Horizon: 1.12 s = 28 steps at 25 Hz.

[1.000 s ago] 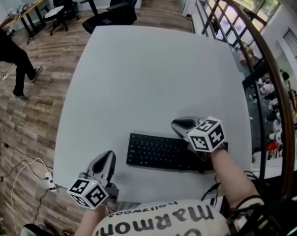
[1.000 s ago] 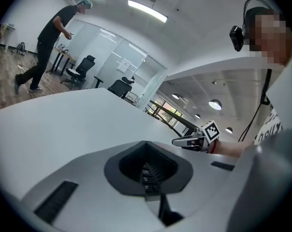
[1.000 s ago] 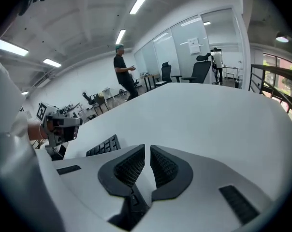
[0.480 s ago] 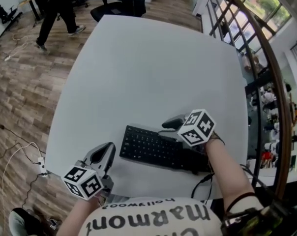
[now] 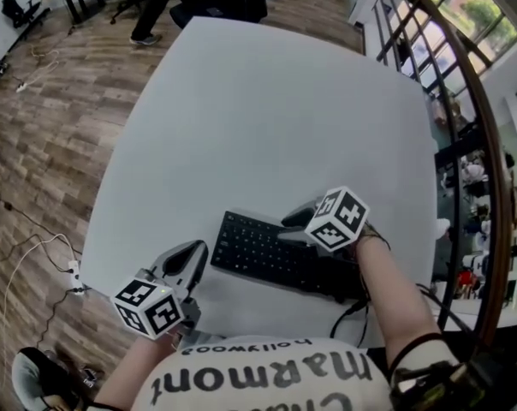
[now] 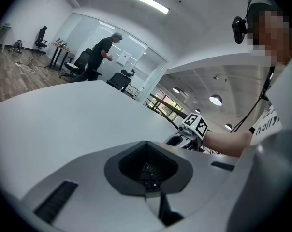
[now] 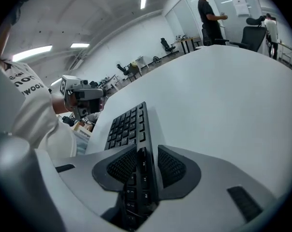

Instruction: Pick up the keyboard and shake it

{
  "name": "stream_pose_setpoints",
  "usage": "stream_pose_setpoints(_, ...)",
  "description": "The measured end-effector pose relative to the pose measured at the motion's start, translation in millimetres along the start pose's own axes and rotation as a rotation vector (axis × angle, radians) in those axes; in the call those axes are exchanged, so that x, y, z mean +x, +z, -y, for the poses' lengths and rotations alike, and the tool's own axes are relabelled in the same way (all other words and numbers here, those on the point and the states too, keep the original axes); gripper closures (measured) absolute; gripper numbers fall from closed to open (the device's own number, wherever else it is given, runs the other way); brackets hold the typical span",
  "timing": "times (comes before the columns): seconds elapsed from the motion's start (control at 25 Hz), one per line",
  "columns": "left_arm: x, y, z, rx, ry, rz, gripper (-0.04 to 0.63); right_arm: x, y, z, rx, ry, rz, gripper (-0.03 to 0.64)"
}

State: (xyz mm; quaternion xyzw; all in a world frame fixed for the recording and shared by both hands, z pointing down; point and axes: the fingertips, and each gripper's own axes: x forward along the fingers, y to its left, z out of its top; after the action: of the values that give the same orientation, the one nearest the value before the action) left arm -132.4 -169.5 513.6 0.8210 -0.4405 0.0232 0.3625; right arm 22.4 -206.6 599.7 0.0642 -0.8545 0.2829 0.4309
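Starting the grasp, we are setting the right gripper [image 7: 148, 164], jaws just opened, astride the keyboard [image 7: 128, 122]; next we are clamping firmly. The left gripper [image 6: 147, 170] is hanging closed, empty.

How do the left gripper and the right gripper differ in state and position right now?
The left gripper is shut and empty; the right gripper has just opened its jaws, which now straddle the edge of the keyboard. The left gripper sits off the keyboard's left end, over the table; the right gripper is on the keyboard itself. Both carry a marker cube.
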Motion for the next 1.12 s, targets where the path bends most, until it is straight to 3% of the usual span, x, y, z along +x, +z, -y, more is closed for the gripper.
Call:
stream_pose_setpoints(0.12,3,3,1,0.014,0.002,-0.007,0.593,6,-1,2,0.025,0.04,-0.019,0.468)
stream_pose_setpoints(0.32,10,4,8,0.034,-0.031,-0.016,0.592,14,-5,1,0.196,0.169,-0.033,0.468)
stream_pose_setpoints(0.44,14,5,6,0.043,-0.025,-0.025,0.592,16,-4,2,0.199,0.174,-0.05,0.469)
stream_pose_setpoints(0.68,16,10,-1,0.035,-0.018,-0.022,0.593,9,-4,-1,0.09,0.07,-0.1,0.491)
stream_pose_setpoints(0.88,15,11,-9,0.044,-0.013,-0.009,0.593,1,2,-2,-0.002,-0.019,-0.082,0.502)
stream_pose_setpoints(1.12,9,14,-6,0.147,-0.036,0.024,0.591,-6,9,-12,-0.081,-0.112,-0.026,0.509)
